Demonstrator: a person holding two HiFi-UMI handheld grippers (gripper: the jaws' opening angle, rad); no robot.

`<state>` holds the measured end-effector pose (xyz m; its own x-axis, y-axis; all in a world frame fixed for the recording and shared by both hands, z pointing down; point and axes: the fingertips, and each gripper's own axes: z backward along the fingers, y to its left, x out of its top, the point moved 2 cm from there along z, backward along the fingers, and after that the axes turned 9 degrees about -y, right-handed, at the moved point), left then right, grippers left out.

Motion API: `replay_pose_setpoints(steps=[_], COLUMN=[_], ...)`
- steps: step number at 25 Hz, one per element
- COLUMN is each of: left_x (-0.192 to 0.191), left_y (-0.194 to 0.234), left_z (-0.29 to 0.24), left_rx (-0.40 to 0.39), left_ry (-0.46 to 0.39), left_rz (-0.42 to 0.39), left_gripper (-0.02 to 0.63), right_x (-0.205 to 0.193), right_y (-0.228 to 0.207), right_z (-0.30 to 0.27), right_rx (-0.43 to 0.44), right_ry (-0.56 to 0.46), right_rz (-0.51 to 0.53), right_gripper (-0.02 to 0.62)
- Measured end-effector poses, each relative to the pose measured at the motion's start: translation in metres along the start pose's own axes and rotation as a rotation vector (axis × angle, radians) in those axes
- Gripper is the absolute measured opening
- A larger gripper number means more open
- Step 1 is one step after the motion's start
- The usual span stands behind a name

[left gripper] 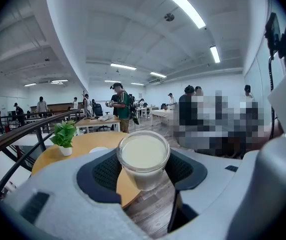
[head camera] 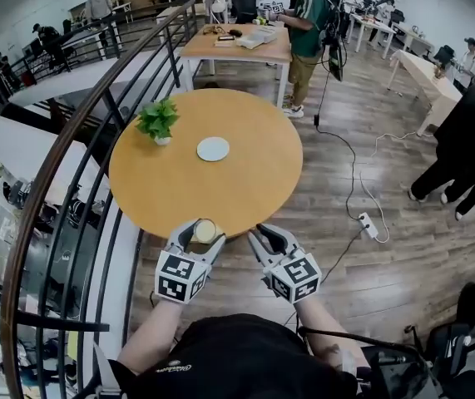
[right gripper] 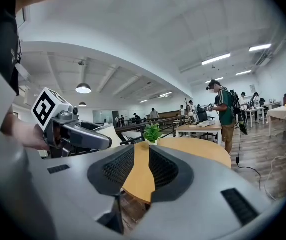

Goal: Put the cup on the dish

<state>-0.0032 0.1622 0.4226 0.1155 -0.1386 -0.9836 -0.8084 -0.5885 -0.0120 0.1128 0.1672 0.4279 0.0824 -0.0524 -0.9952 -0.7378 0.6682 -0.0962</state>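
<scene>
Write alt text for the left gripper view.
The left gripper grips a clear cup of milky white liquid. Beyond it, a round wooden table carries a small potted plant and a white dish.

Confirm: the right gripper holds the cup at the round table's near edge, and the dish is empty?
No, the left gripper holds the cup, as the left gripper view shows, at the near edge of the table; the dish is empty.
</scene>
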Motion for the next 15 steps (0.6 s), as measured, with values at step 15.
replay_pose_setpoints(steps=[15], left_x=[0.000], left_y=[-0.039], left_z=[-0.019], left_rx=[0.071], left_ry=[-0.019], left_rz=[0.018], left_gripper=[0.265], right_x=[0.001], right_y=[-0.035], right_z=[0.034], right_rx=[0.040], right_ry=[-0.013], right_rz=[0.001], right_gripper=[0.077])
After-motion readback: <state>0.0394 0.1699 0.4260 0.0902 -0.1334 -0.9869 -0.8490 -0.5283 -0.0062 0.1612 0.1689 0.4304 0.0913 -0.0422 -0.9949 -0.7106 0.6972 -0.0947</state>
